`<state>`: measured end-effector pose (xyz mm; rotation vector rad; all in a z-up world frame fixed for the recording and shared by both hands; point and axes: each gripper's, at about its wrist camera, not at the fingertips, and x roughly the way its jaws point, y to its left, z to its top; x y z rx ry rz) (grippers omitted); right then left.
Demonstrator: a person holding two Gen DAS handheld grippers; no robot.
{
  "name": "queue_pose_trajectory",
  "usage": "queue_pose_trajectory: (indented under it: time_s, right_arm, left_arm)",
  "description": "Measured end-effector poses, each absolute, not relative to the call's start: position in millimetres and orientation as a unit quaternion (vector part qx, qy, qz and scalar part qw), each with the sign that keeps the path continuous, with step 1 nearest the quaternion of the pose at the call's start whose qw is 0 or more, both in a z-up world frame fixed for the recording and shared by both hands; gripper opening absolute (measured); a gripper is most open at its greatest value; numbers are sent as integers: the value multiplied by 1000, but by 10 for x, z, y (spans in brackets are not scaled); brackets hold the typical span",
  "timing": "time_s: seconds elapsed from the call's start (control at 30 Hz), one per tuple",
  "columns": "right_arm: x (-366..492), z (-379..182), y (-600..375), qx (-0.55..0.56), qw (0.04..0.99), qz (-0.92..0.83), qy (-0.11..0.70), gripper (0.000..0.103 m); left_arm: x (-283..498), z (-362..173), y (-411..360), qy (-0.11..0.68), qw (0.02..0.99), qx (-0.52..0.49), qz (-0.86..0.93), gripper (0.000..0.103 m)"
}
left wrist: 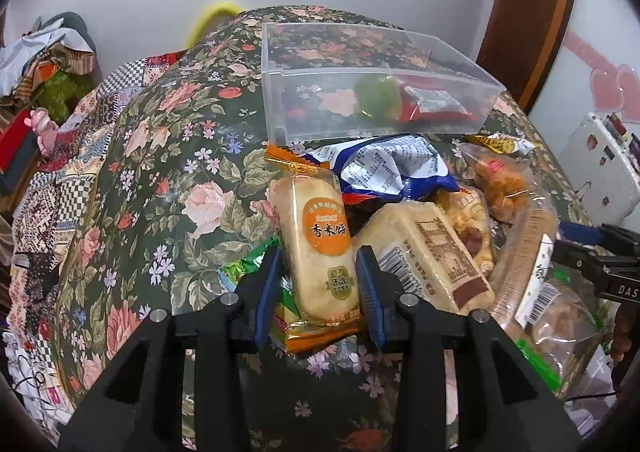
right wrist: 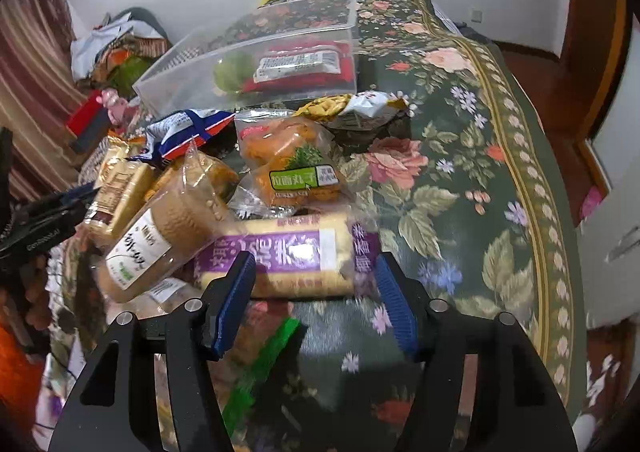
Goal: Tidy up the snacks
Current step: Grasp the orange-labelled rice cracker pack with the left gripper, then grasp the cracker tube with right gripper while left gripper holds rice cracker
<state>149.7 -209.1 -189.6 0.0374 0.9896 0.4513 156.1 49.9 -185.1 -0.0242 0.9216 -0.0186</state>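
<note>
Snacks lie heaped on the flowered bench cloth (left wrist: 192, 172), just short of a clear plastic bin (left wrist: 372, 100). Nearest the left tool (left wrist: 320, 276), an orange-edged rice cracker pack (left wrist: 316, 248) reading 香米饼 sits between the blue pads; they flank it closely, but whether they press it I cannot tell. A green wrapper (left wrist: 244, 272) beneath it is mostly hidden. Beside it lies a tan biscuit block (left wrist: 432, 256) with a barcode, its print too small to read. The right tool (right wrist: 316, 284) stands wide apart over a purple-labelled roll (right wrist: 288, 256), holding nothing; the roll's characters are smeared by blur, and a green strip (right wrist: 260, 368) below it is also blurred. Left of the roll, a clear tube of round biscuits (right wrist: 160, 240) leans on it, its white label only partly legible. Behind sits a bag of orange fried balls (right wrist: 296, 164) with a green tag reading 山面丸子. Farther on lie a crumpled blue-and-white bag (left wrist: 384, 168) and a yellow packet (right wrist: 360, 104). Inside the bin, a red pack (right wrist: 304, 64) and something green (right wrist: 236, 70) show dimly through the wall.
</note>
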Motion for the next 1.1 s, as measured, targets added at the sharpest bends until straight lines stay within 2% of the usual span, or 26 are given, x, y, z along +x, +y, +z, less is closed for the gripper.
queue_pose_trajectory:
  time_s: [0.17,0.23,0.3,0.57,0.93,1.1]
  right_arm:
    - [1568,-1838,-2133,37,854,218,472,61]
    - [1542,-1774,-2162,40,858,216,464,61]
    - [1505,-1703,-2176,38,864,211,455,61]
    - [1311,-1496,-2036,58,856,256,446,61]
    - [1409,-1691,-1426,61,821,295,485,68]
    - [1519,-1797,-1260,54,823,285,488,68]
  left_arm:
    - [1614,-1912,497,442,897,-1,1,39]
    - [1637,-1946,517,441,898,-2,7,34]
    - [1632,-1946,524,438,899,-4,8,33]
    - [1401,-1744,576,409,912,-5,9,32]
    - [1018,-1523,736,376,927,-12,12,32]
    - [960,-1558,774,377,926,-17,11,32]
